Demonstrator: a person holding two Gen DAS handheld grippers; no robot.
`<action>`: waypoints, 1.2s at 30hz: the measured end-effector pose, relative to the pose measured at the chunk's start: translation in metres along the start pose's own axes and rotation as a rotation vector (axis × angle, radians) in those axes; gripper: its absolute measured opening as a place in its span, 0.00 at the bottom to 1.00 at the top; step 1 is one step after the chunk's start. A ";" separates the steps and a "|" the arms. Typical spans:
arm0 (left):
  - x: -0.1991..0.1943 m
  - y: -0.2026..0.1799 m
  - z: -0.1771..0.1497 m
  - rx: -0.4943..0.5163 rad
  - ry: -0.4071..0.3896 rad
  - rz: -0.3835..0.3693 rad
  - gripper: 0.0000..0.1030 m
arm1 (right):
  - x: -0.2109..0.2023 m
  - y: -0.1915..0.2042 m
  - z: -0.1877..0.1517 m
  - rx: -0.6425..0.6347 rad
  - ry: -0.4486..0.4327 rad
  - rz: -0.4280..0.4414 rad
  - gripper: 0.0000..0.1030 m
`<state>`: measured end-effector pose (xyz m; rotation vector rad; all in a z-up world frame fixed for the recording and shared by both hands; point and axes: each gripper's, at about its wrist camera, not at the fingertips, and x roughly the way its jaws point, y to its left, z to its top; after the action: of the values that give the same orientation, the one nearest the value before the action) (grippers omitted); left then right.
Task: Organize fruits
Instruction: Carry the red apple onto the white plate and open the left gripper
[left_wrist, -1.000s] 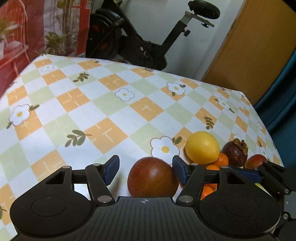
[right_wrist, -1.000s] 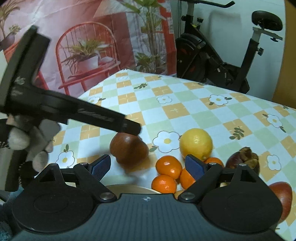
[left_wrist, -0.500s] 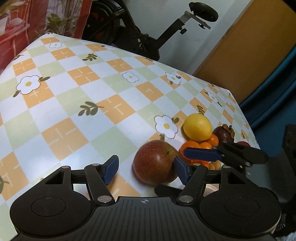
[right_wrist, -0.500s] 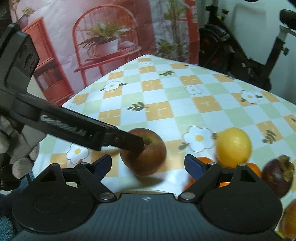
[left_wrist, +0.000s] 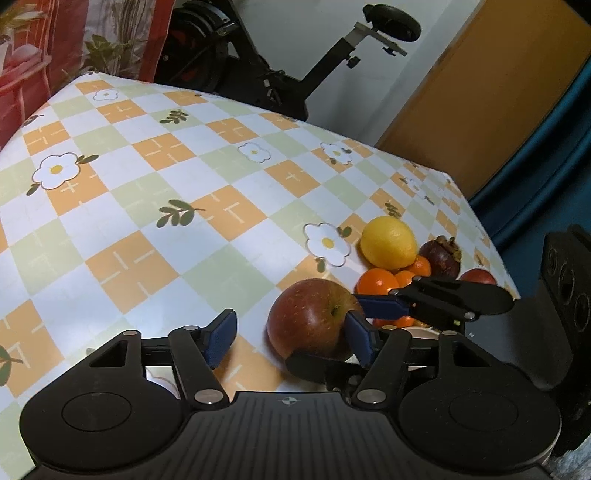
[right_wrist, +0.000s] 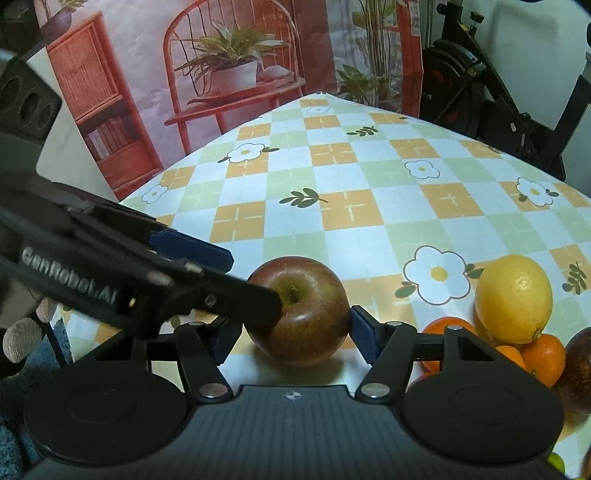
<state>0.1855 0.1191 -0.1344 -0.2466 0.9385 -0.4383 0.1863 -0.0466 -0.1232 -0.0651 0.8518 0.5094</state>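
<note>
Your right gripper (right_wrist: 291, 338) jaws are closing around the apple (right_wrist: 299, 310) at lower centre on the worktop (right_wrist: 369, 192); your left gripper (left_wrist: 288, 341), unclenched and narrowing, crowds it. Colliding fingers could roll it away.

Swung over from the orange pile, right gripper (right_wrist: 295, 334) now straddling the apple (right_wrist: 298, 310) near the table's (right_wrist: 369, 206) front edge, jaws closing, right pad just touching the skin. Left gripper (left_wrist: 291, 338) shifted off-centre, apple against its right finger, jaws closing too.
</note>
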 end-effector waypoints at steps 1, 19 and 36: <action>-0.001 -0.002 0.000 0.001 -0.004 -0.010 0.60 | -0.001 0.001 -0.001 0.000 -0.006 -0.001 0.64; -0.005 -0.072 -0.015 0.096 0.028 -0.129 0.59 | -0.073 0.000 -0.028 0.027 -0.103 -0.037 0.64; 0.019 -0.061 -0.034 0.066 0.075 -0.083 0.60 | -0.060 -0.005 -0.062 0.062 -0.066 -0.013 0.64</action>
<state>0.1518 0.0556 -0.1434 -0.2111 0.9878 -0.5572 0.1127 -0.0906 -0.1210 0.0032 0.8019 0.4700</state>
